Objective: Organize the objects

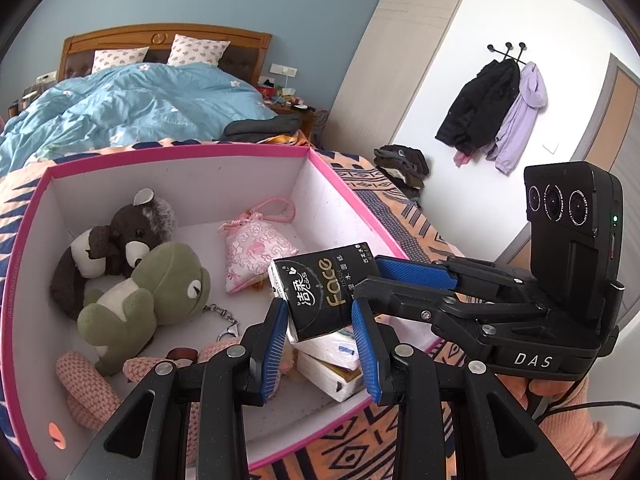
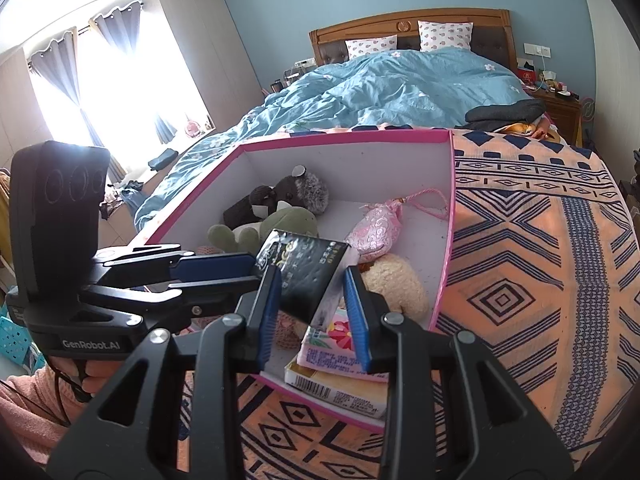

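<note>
A black "Face" tissue pack point(image 1: 324, 288) hangs over the near right corner of a pink-rimmed white box point(image 1: 352, 196). My left gripper point(image 1: 320, 308) is shut on its lower end. My right gripper point(image 1: 366, 280) comes in from the right and is shut on its other end. In the right wrist view the pack point(image 2: 304, 268) sits between the right gripper's point(image 2: 310, 280) pads, and the left gripper point(image 2: 256, 272) pinches its left corner. Inside the box lie a koala plush point(image 1: 132, 236), a green frog plush point(image 1: 160, 284), a pink sachet point(image 1: 252, 252) and white tissue packs point(image 1: 332, 368).
The box point(image 2: 452, 208) stands on an orange and navy patterned blanket point(image 2: 520, 280) at the foot of a bed with a blue duvet point(image 2: 380, 88). Folded dark clothes point(image 1: 264, 126) lie behind it. A flowered pack point(image 2: 340, 340) and a cream plush point(image 2: 394, 284) fill the near corner.
</note>
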`<state>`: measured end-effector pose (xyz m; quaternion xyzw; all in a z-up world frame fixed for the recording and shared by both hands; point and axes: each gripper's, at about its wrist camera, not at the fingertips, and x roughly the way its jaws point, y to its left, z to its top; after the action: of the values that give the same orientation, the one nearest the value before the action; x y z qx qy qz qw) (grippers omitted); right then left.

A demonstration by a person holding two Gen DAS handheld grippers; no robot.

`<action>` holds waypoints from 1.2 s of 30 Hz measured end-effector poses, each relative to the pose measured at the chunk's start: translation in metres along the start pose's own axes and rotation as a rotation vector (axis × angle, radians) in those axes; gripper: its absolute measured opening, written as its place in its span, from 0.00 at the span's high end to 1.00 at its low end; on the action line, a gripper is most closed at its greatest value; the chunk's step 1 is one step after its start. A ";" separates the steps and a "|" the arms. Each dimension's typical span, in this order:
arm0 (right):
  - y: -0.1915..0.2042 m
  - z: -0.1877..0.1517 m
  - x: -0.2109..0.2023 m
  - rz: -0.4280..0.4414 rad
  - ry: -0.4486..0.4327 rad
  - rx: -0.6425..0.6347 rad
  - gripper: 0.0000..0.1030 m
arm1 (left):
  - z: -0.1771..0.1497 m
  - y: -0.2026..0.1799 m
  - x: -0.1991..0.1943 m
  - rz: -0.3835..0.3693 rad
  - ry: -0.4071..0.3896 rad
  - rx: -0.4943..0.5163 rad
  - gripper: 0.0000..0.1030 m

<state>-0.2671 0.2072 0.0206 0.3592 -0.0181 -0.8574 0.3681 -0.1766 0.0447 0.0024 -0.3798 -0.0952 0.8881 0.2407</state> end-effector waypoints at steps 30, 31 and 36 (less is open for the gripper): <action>0.049 -0.050 -0.051 -0.094 -0.190 -0.086 0.08 | -0.063 -0.009 -0.085 0.196 -0.202 0.054 0.00; 0.054 -0.057 -0.055 -0.111 -0.209 -0.090 0.02 | -0.068 -0.009 -0.088 0.220 -0.199 0.052 0.00; 0.073 -0.085 -0.057 -0.175 -0.240 -0.119 0.00 | -0.096 -0.003 -0.093 0.303 -0.188 0.009 0.00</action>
<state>-0.1417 0.2106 0.0130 0.2320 0.0204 -0.9225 0.3077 -0.0508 -0.0002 -0.0050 -0.3038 -0.0548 0.9463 0.0960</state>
